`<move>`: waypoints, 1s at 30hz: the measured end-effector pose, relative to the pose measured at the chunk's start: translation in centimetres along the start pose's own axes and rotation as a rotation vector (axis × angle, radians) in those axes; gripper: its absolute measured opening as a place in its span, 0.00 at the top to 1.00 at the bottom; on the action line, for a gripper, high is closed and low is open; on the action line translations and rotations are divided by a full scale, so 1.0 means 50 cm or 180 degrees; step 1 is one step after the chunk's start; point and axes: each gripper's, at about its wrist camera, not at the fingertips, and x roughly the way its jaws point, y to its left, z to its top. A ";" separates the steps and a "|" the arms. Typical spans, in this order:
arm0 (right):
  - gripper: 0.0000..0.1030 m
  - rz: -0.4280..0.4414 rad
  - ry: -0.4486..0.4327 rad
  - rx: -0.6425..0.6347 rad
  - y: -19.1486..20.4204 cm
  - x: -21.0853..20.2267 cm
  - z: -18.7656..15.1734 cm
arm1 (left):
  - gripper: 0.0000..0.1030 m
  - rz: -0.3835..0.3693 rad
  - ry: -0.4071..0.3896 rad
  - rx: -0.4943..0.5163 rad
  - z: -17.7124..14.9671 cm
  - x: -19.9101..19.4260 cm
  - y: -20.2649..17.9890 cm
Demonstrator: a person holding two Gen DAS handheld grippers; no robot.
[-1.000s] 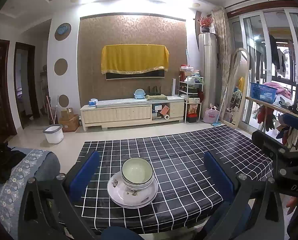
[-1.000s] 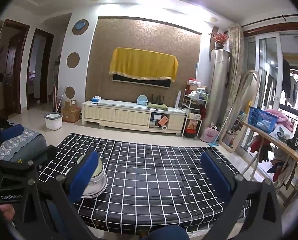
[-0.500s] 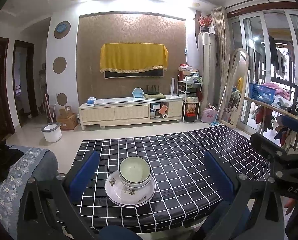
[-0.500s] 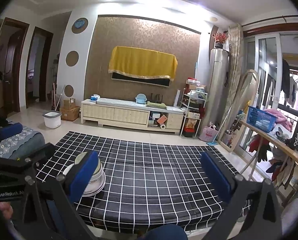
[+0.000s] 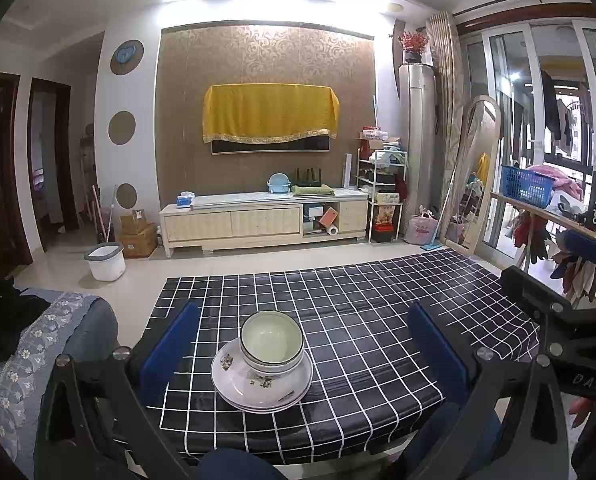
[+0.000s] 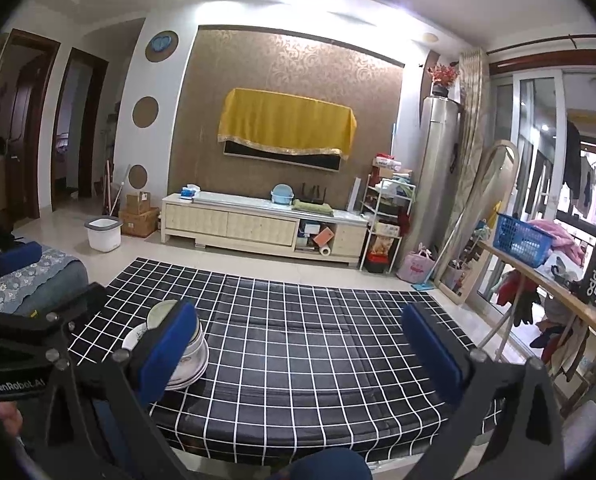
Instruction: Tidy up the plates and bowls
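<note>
A stack of pale green bowls [image 5: 271, 342] sits on a stack of white patterned plates [image 5: 261, 380] on the black checked table [image 5: 358, 304]. My left gripper [image 5: 302, 344] is open and empty, held back above the table's near edge with the stack between its blue pads [image 5: 169, 348]. My right gripper [image 6: 298, 344] is open and empty over the table's middle. In the right wrist view the plate stack [image 6: 195, 362] stands at the left, partly hidden behind the left blue pad [image 6: 165, 344].
A sofa with a floral cover [image 5: 37, 352] stands left of the table. A wooden rack with a blue basket [image 6: 518, 240] stands to the right. A TV cabinet [image 5: 265, 216] and white bin [image 5: 105, 262] stand on the floor beyond.
Both grippers have drawn back and up from the table. The stack of bowls and plates has stayed in place.
</note>
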 end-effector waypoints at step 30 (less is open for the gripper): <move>0.00 0.0005 0.0003 0.0023 -0.006 -0.004 0.001 | 0.00 0.0029 0.0013 0.0047 -0.005 -0.007 -0.017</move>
